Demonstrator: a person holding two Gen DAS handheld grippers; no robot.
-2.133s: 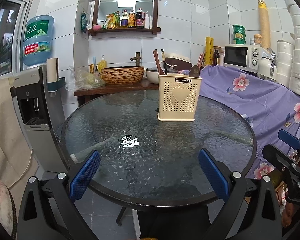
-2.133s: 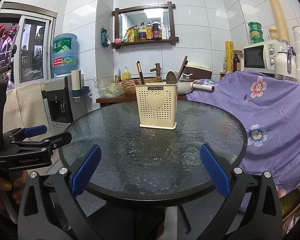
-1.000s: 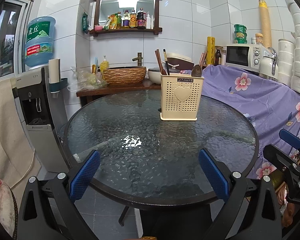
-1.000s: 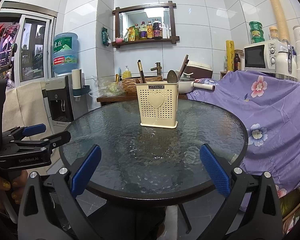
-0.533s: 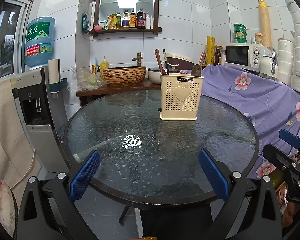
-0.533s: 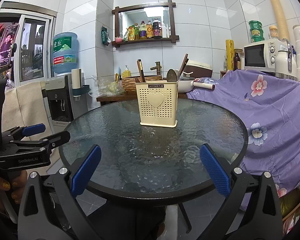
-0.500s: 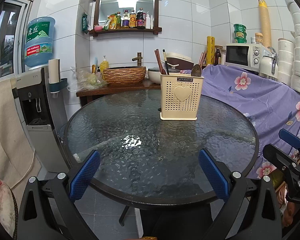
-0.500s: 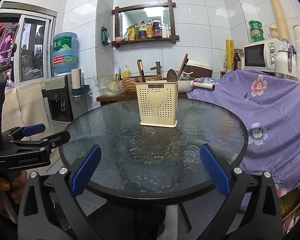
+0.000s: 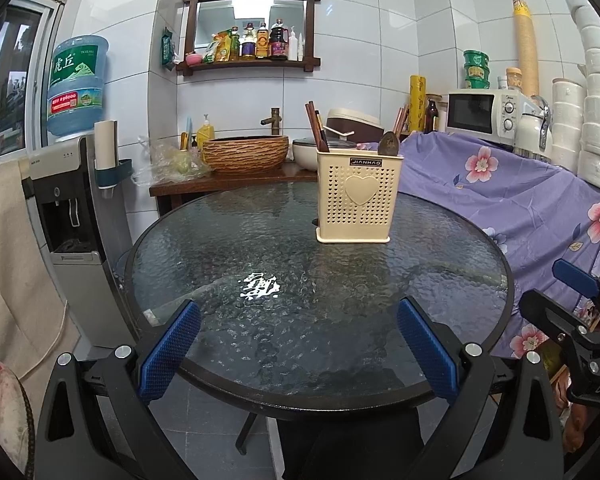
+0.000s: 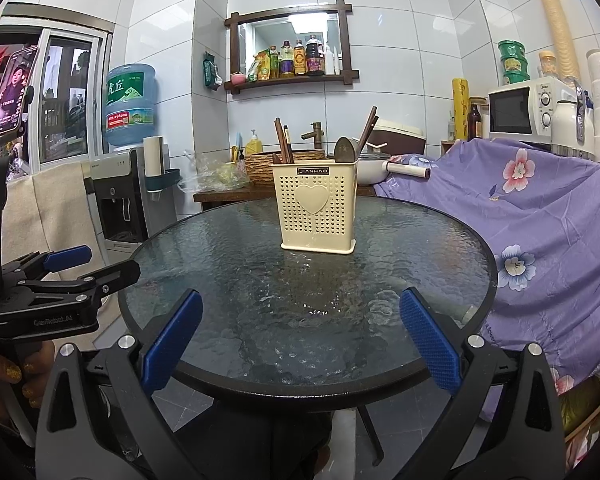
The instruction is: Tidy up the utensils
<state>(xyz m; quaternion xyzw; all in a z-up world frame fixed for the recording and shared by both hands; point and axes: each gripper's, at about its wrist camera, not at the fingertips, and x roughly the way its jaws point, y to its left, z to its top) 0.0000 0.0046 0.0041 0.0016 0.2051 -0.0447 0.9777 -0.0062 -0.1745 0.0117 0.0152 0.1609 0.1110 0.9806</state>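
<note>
Both grippers idle at the near edge of the glass surface (image 9: pixel 260 320): left gripper (image 9: pixel 298 346) and right gripper (image 10: pixel 300 338) fingers wide, holding nothing. Utensil holder (image 10: pixel 316 210) stands upright mid-surface, heart side facing us. Chopsticks (image 10: pixel 284 146) and spoon (image 10: pixel 344 151) sit inside, long axes near vertical, leaning slightly. Likely staged for a pull-out.

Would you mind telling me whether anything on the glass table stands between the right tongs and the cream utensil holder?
Nothing visible does. The right tongs hang open at the near edge of the glass table, and only bare glass lies between them and the utensil holder, which stands upright farther back with chopsticks and a spoon inside.
</note>
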